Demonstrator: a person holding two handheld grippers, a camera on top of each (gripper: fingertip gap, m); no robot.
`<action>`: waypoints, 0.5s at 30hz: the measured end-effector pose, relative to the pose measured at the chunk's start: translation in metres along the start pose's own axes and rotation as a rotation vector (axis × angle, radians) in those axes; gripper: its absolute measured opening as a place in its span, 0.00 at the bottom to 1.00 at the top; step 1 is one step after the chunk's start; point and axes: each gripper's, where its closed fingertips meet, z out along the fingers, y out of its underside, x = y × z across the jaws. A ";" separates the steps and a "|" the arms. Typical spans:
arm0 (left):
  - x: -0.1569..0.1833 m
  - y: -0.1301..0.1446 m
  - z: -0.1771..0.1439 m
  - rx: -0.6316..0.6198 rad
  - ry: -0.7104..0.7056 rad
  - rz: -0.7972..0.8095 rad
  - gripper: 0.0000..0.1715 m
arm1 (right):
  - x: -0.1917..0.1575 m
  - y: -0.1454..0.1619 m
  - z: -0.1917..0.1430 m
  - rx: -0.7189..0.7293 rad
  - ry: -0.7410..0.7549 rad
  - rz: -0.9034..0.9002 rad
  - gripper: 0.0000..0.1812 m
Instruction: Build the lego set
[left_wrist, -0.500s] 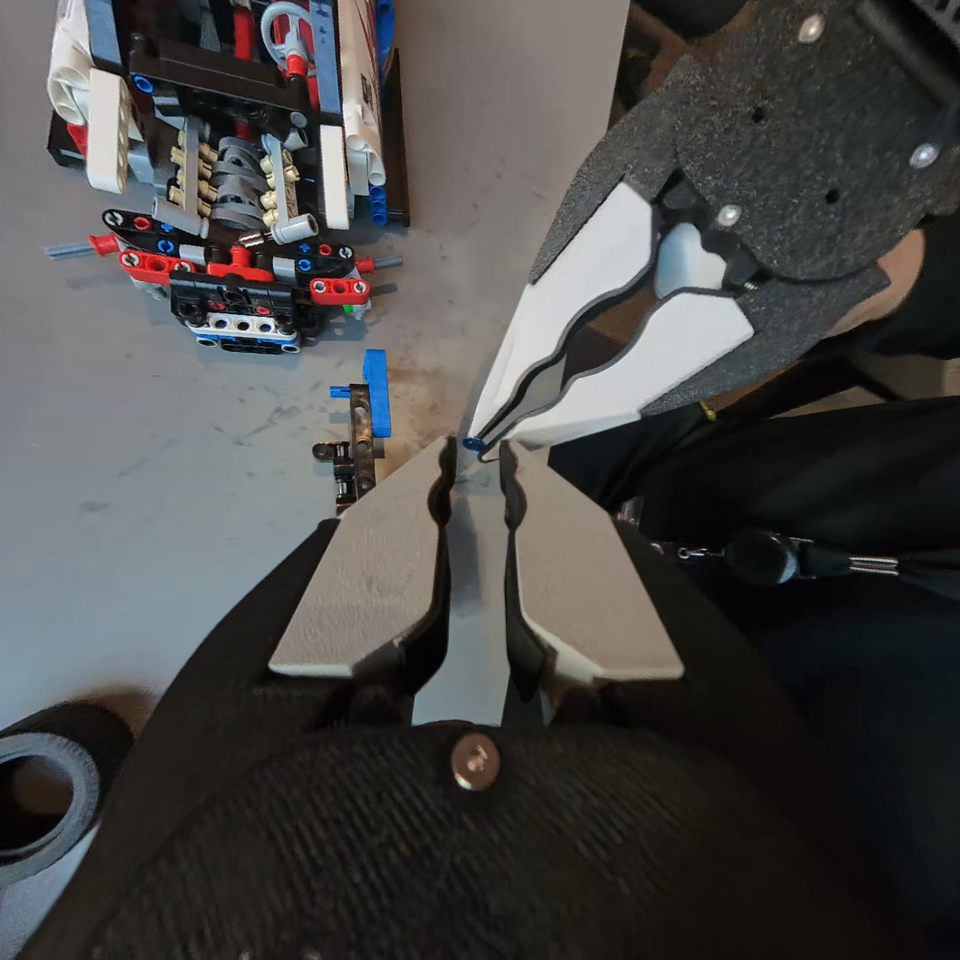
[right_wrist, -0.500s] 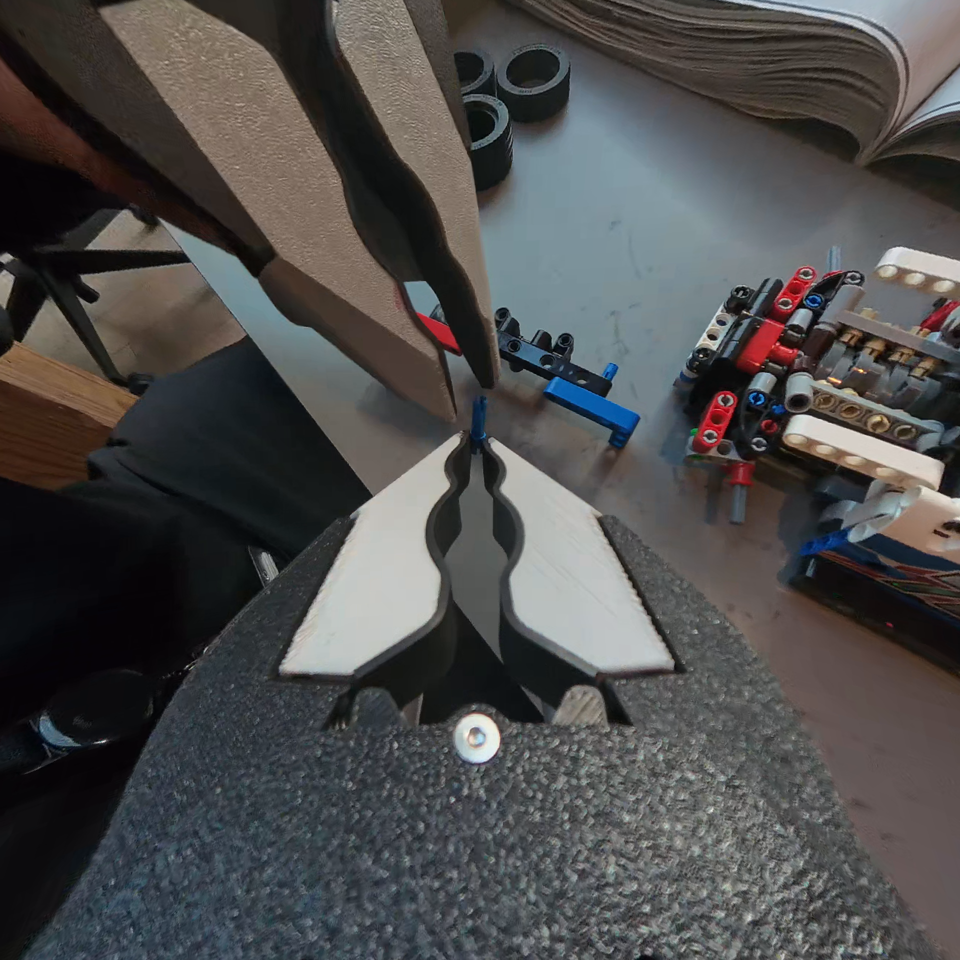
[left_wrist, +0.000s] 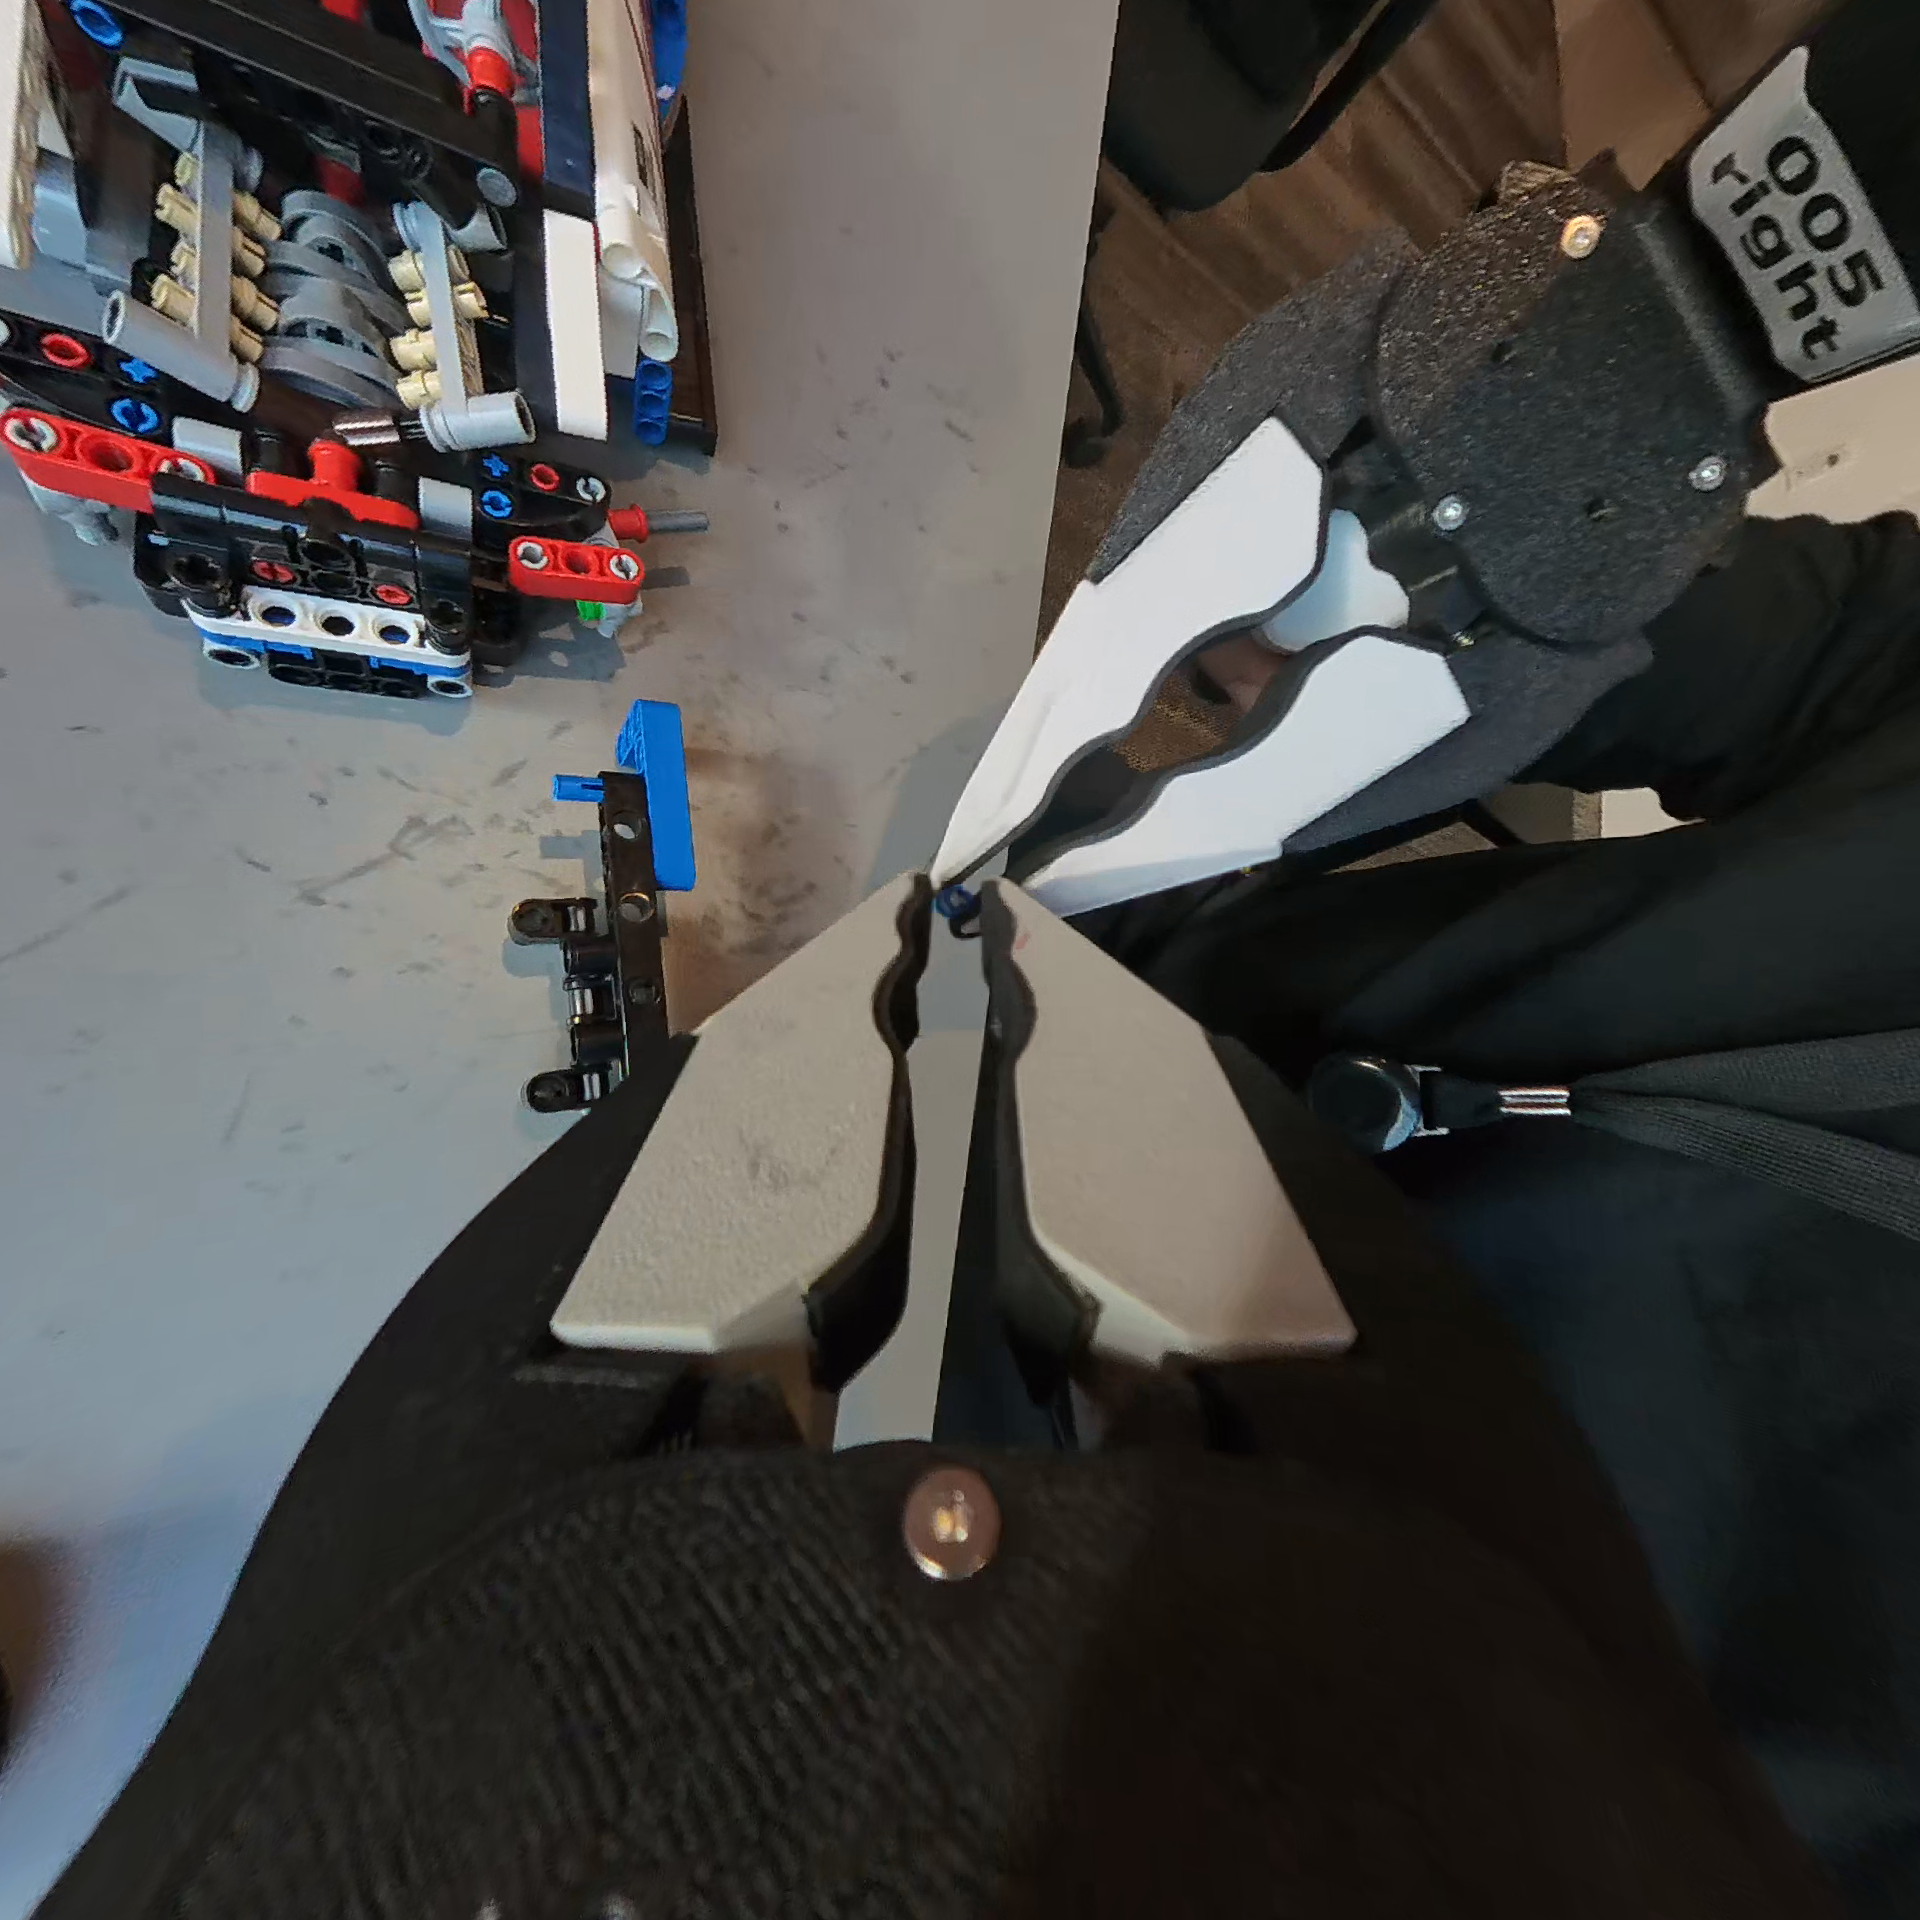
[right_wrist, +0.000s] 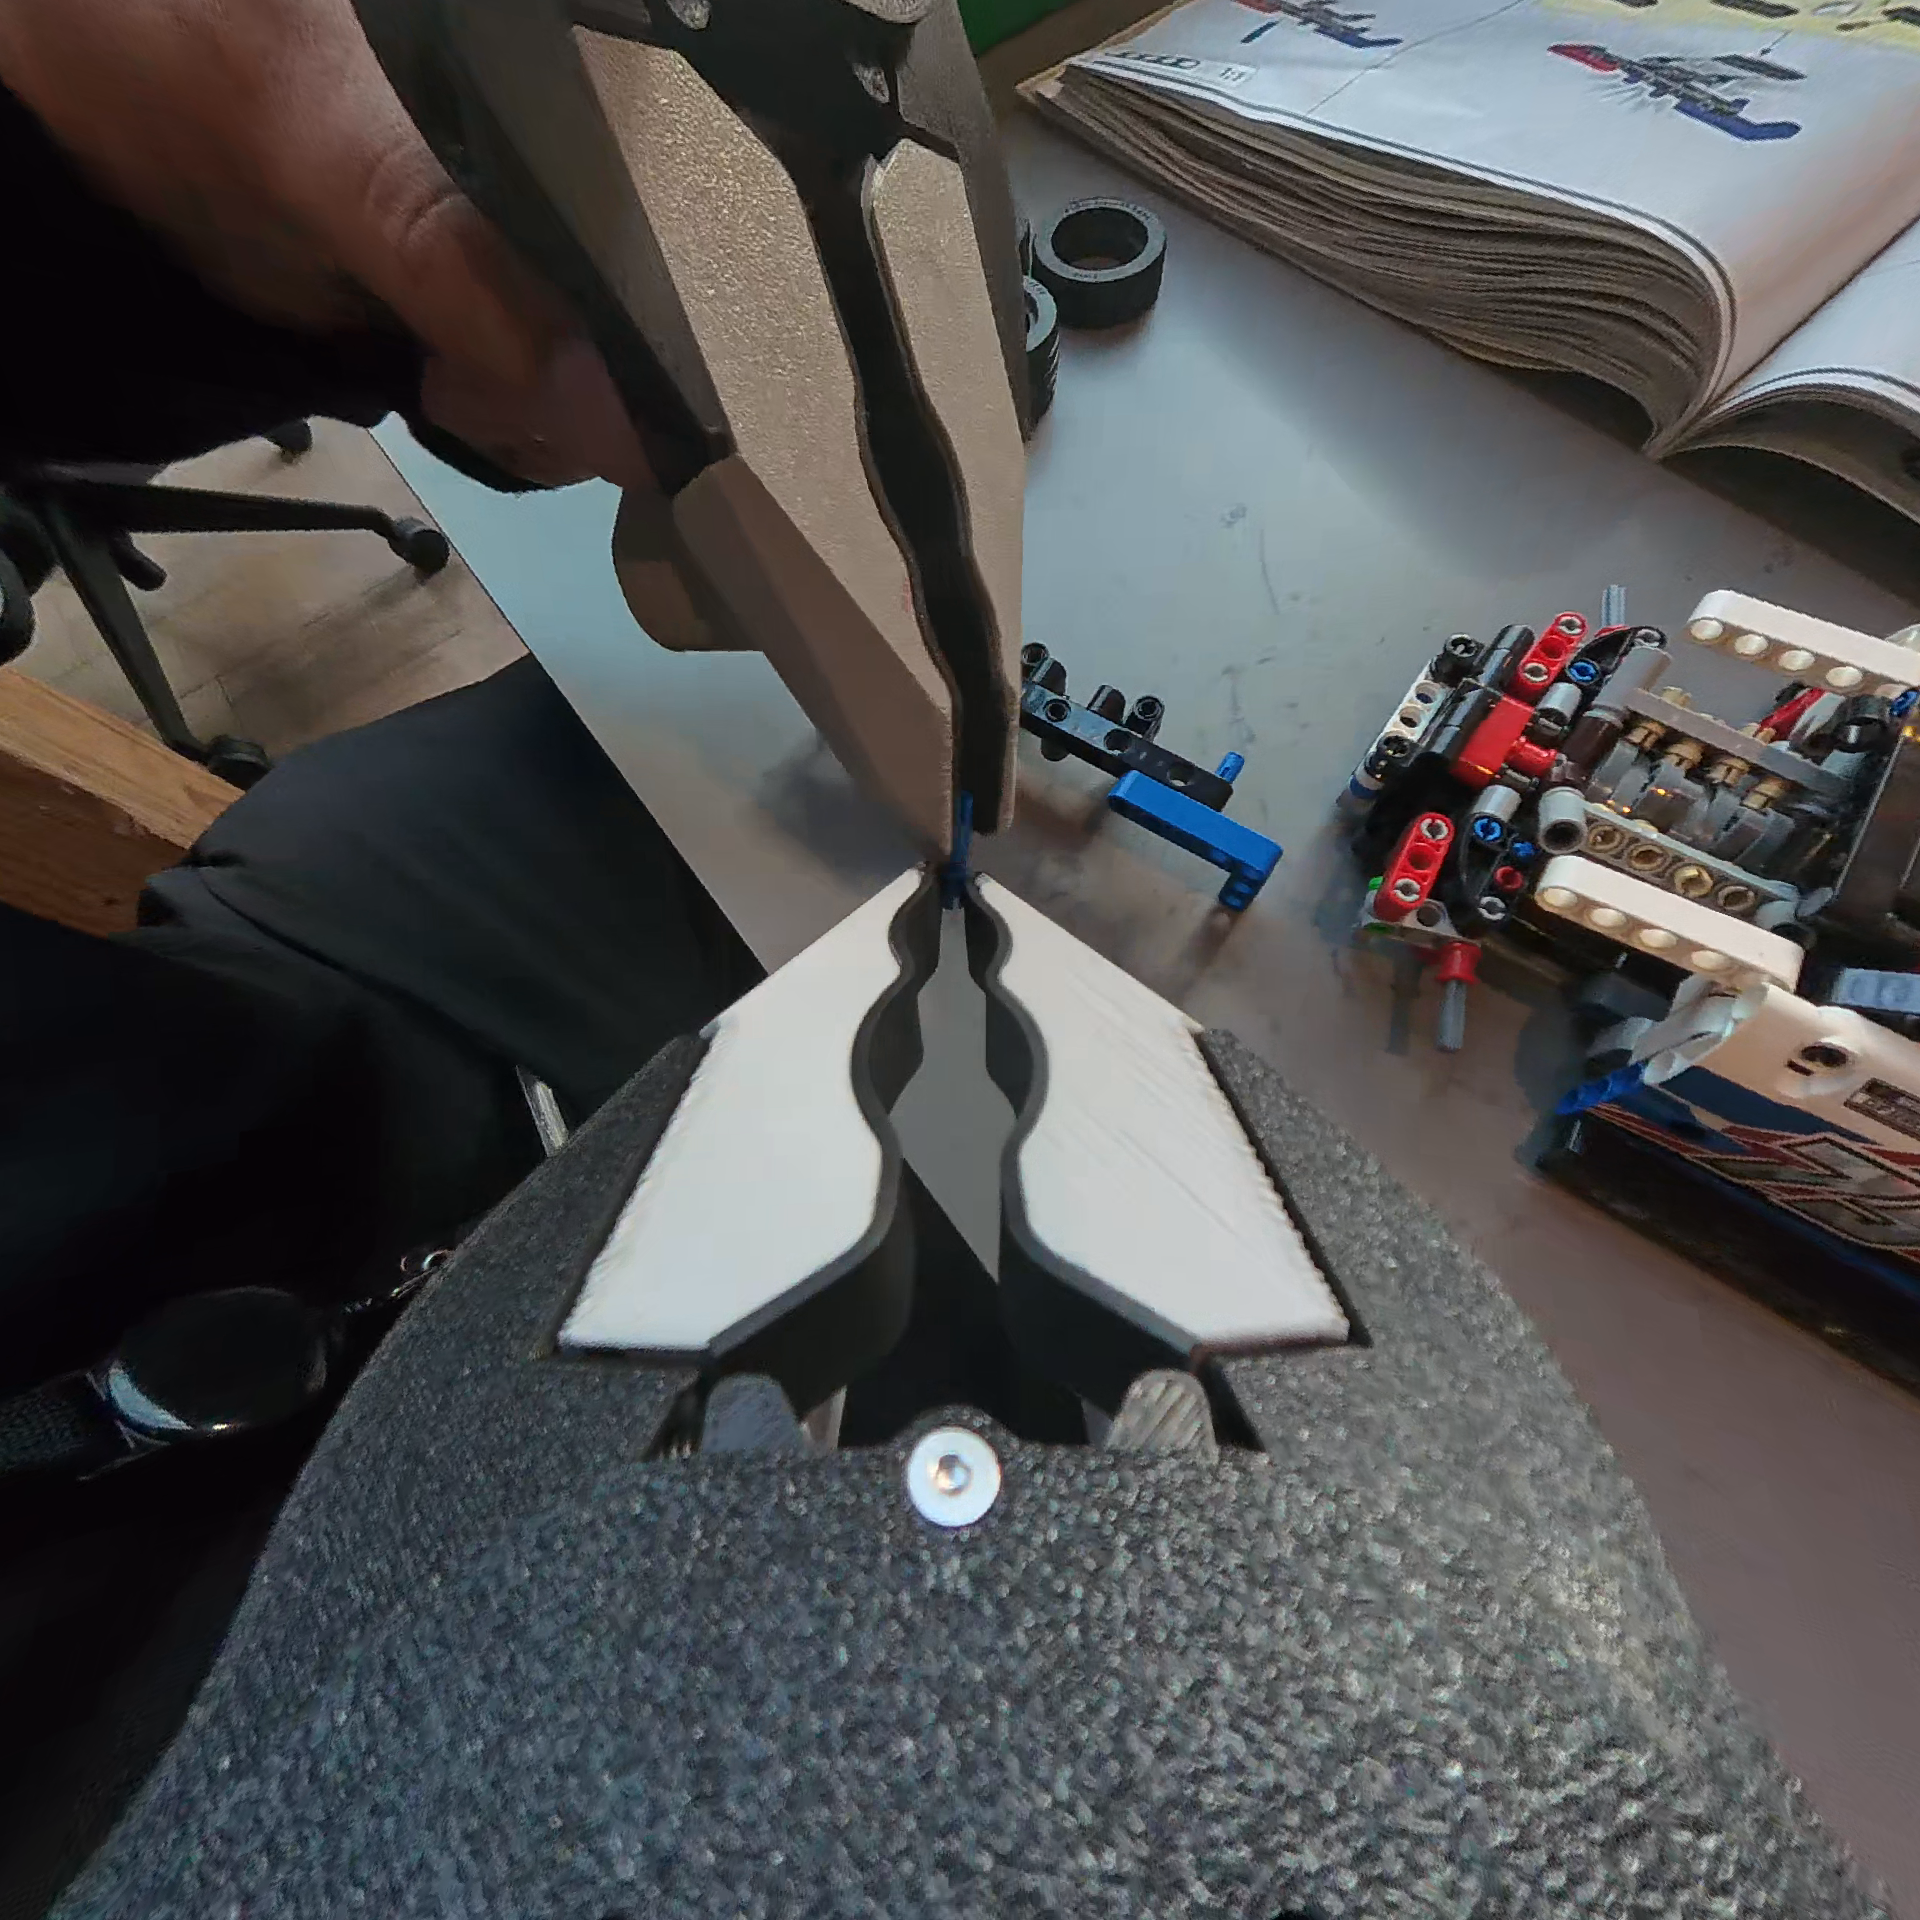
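Just off the tabletop (right_wrist: 1299, 499) edge, near the black-and-blue subassembly (right_wrist: 1153, 774), the right gripper (right_wrist: 951, 894) pinched a small blue pin (right_wrist: 961, 831) whose other end sat between the nearly closed left gripper (left_wrist: 951, 899) tips.

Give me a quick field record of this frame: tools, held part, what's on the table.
right tool: shut on blue pin
left tool: tips at the same blue pin, grip unclear
location: tools meet at the table's near edge
loose subassembly: black beam with blue piece, lying flat
main model: on table, untouched
other: black tyres, open instruction book
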 end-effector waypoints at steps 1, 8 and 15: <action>0.000 -0.001 -0.001 0.009 0.001 -0.001 0.06 | 0.000 0.000 -0.001 0.004 -0.001 0.003 0.02; 0.004 -0.001 0.001 0.003 0.027 0.012 0.02 | -0.001 0.000 -0.005 0.018 -0.002 0.020 0.02; 0.009 -0.012 -0.004 0.096 0.070 0.003 0.02 | 0.001 -0.009 -0.014 0.131 0.021 0.017 0.02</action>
